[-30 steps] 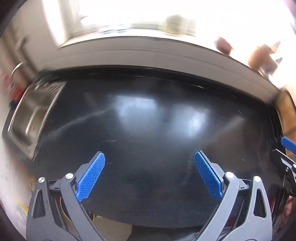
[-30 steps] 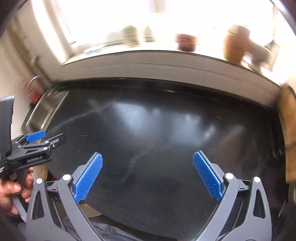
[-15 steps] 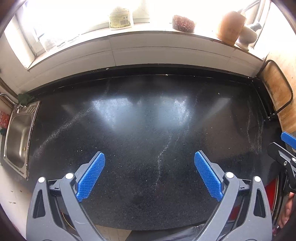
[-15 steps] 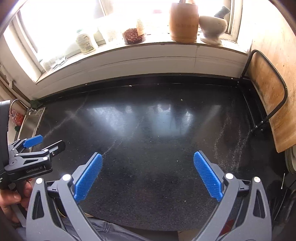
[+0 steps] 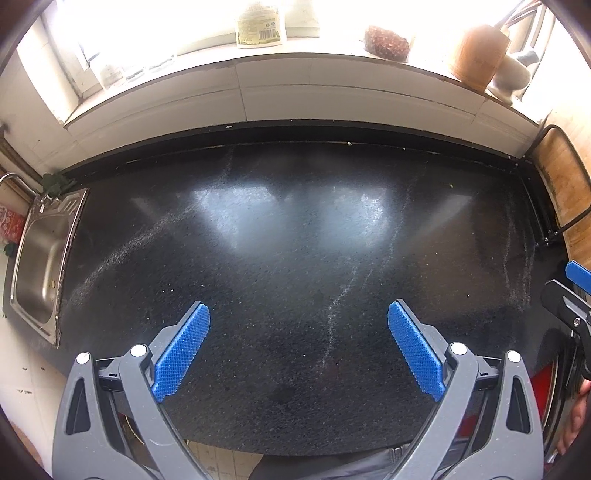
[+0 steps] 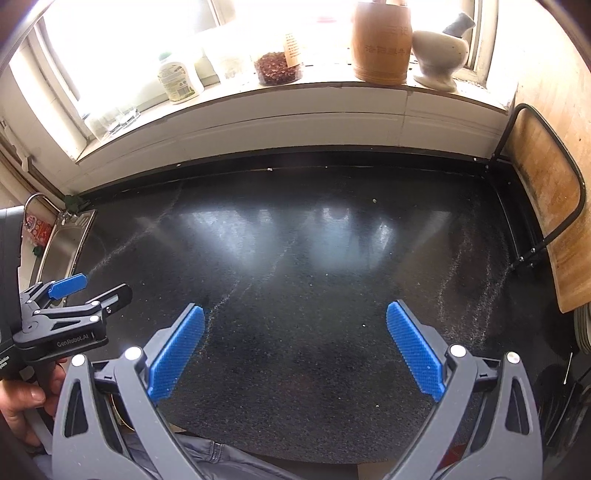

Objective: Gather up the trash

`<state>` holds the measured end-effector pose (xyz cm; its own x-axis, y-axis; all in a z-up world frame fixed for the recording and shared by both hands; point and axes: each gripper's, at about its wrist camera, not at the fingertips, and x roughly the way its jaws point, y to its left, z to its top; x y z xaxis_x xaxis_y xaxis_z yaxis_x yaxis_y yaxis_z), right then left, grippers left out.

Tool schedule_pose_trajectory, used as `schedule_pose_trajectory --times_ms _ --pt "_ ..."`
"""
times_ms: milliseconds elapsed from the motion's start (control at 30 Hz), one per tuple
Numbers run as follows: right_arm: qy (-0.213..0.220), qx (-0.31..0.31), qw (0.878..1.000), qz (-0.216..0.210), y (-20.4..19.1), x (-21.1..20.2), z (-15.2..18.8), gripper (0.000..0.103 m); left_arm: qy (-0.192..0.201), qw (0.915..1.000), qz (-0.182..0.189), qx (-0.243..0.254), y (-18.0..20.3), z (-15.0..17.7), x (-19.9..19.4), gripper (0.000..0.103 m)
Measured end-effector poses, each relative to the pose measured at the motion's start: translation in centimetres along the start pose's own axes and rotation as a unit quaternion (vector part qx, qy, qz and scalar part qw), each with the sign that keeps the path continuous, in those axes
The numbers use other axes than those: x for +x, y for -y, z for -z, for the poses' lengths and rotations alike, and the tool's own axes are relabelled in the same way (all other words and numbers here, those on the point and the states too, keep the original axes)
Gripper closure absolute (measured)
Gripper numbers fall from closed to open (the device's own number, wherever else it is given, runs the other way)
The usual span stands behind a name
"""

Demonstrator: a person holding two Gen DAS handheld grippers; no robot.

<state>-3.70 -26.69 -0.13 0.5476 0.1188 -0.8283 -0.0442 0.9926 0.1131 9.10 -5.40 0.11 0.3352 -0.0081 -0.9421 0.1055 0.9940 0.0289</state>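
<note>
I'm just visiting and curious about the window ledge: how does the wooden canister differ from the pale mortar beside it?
The wooden canister is tan-brown with straight sides; the mortar is off-white, a rounded bowl on a narrowed foot. The canister stands taller; the mortar is squatter. The canister carries faint characters on its side; the mortar looks plain. A pestle leans out of the mortar. Both stand upright on the windowsill, side by side.

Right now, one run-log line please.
left gripper open, empty | right gripper open, empty | black counter: only small crumbs visible | sink left
</note>
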Motion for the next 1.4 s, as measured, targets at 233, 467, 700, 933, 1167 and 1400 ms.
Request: schedule_pose_trajectory --times_ms 233,467,700,933,1167,1400 --pt "0.000 -0.004 1.000 -0.002 -0.19 -0.05 -0.17 0.007 -0.001 1.0000 0.001 0.000 -0.15 0.03 -0.03 0.008" --pt "-0.001 -0.010 1.000 -0.004 -0.41 0.11 -0.50 0.007 -0.002 1.0000 0.001 -0.003 -0.41 -0.01 0.06 0.009" --pt "-0.002 -0.015 1.000 -0.006 -0.57 0.39 -0.75 0.007 -0.002 1.0000 0.000 -0.007 -0.58 -0.21 0.18 0.008" --pt "-0.004 -0.017 1.000 -0.008 -0.71 0.54 -0.80 0.007 -0.003 1.0000 -0.001 -0.008 -0.69 -0.27 0.25 0.009" --pt "-0.006 -0.018 1.000 -0.008 -0.74 0.67 -0.91 0.007 -0.004 0.9999 -0.001 -0.010 -0.85 -0.33 0.44 0.008" --pt "-0.008 -0.018 1.000 -0.008 -0.75 0.76 -0.95 0.007 -0.005 0.9999 -0.001 -0.010 -0.87 -0.44 0.61 0.009"
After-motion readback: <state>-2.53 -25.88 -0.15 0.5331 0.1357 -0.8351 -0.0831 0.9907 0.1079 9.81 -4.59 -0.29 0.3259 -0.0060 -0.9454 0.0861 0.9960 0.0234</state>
